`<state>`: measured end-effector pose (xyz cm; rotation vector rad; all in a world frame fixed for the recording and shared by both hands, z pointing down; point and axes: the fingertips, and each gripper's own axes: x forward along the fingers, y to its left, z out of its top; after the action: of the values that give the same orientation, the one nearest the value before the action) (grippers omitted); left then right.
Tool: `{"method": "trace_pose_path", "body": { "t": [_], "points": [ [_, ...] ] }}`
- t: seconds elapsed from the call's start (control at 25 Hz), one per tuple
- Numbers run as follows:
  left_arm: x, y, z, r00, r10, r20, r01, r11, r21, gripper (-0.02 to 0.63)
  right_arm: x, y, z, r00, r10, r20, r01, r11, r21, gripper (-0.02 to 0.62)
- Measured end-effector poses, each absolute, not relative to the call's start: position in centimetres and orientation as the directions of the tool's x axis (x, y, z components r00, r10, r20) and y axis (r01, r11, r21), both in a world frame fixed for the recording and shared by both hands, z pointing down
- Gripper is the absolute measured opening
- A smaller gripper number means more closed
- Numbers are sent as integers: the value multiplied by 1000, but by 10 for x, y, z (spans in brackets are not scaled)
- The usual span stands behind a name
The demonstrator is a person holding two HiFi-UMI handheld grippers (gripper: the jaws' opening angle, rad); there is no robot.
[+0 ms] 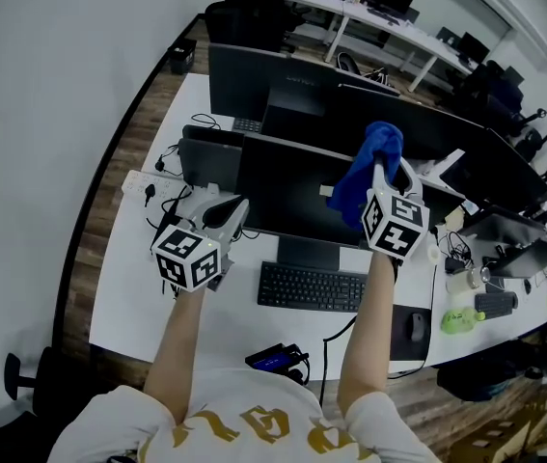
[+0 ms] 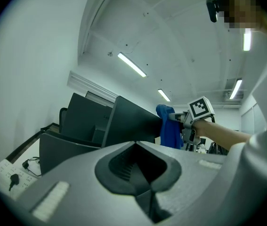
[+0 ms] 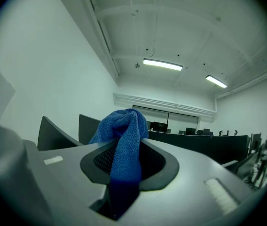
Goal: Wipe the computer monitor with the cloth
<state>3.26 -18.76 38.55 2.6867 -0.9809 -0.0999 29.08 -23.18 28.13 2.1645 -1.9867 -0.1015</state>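
cloth (image 3: 123, 147): blue, pinched in the right gripper (image 1: 386, 181), fingers (image 3: 190, 173) clamped on it. One fold runs down through the gap between them and the rest bunches up past the fingertips

- in head view the cloth hangs from those fingertips over the upper right corner of the monitor (image 1: 287, 196); can't tell if it's actually touching the screen
- left gripper view shows the same: cloth draped right at the monitor's far edge, right gripper just behind it
- monitor is upright on its stand, screen dark, just ahead of both sets of fingers
- left gripper (image 1: 223, 215): fingers (image 2: 76, 182) pressed together with nothing between them, tips close to the monitor's lower left edge, no contact visible
- keyboard (image 1: 312, 287) is below and between the two grippers, nearer the person than the fingertips
- mouse (image 1: 417, 327) is on a dark pad, below and to the right of the right fingers
- power strip (image 1: 152, 187) is left of the left fingers, on the white worktop (image 1: 133, 302)
- a second monitor (image 1: 254, 80) stands beyond the fingertips, behind the first
- green object (image 1: 462, 320) is well right of the right gripper
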Motion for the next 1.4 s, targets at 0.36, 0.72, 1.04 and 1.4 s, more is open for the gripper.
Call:
{"method": "trace_pose_path", "body": {
  "t": [0.36,0.72,1.04,1.4],
  "points": [
    [17,-192,388,777,-629,26,-608,-739,292,0,271,-235,281,102,-991,89,-975,-81,207,117],
    [1,-195,388,783,-622,21,-599,-745,294,0,252,-241,281,112,-989,99,-961,-82,263,117],
    [-11,-197,391,791,-612,22,-589,-751,297,0,240,-245,283,133,-985,108,-944,-93,315,123],
    [-27,-203,393,794,-608,15,-582,-751,311,0,221,-250,285,132,-983,124,-944,-87,318,118]
  ]
}}
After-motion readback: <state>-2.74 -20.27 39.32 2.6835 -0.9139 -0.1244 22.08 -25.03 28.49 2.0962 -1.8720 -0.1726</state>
